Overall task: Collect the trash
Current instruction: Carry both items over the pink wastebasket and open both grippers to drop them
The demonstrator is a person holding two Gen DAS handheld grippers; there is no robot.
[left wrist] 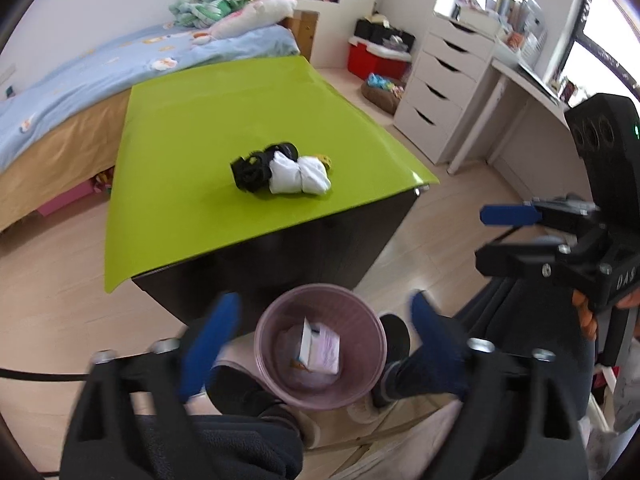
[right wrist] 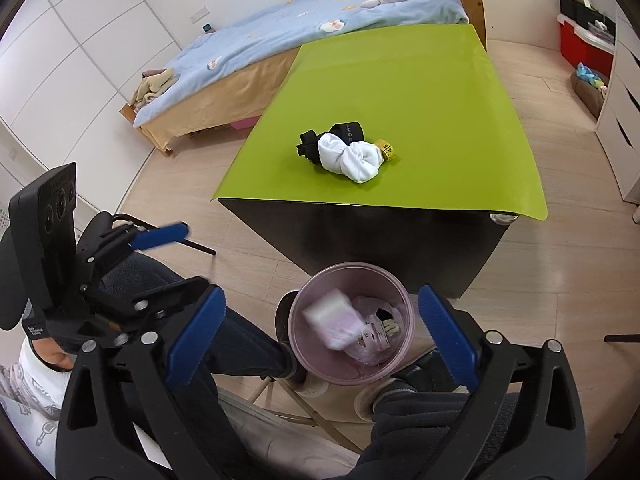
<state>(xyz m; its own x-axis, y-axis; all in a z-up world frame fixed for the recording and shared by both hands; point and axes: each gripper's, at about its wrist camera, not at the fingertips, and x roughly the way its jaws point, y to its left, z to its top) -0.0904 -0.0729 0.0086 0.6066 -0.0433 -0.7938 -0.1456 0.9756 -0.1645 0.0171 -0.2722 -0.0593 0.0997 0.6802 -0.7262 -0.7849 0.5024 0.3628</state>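
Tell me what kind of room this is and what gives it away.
Most likely a child's bedroom: a bed with a blue cartoon-print cover and plush toys, a white chest of drawers beside a window desk, and a green-topped table.

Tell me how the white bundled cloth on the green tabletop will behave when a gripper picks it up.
The white bundled cloth looks soft and knotted, so it will probably squash between the fingers and sag rather than hold shape. It seems light for its bulk. It touches the black rolled fabric and the yellow tape measure, so lifting it may drag or nudge them.
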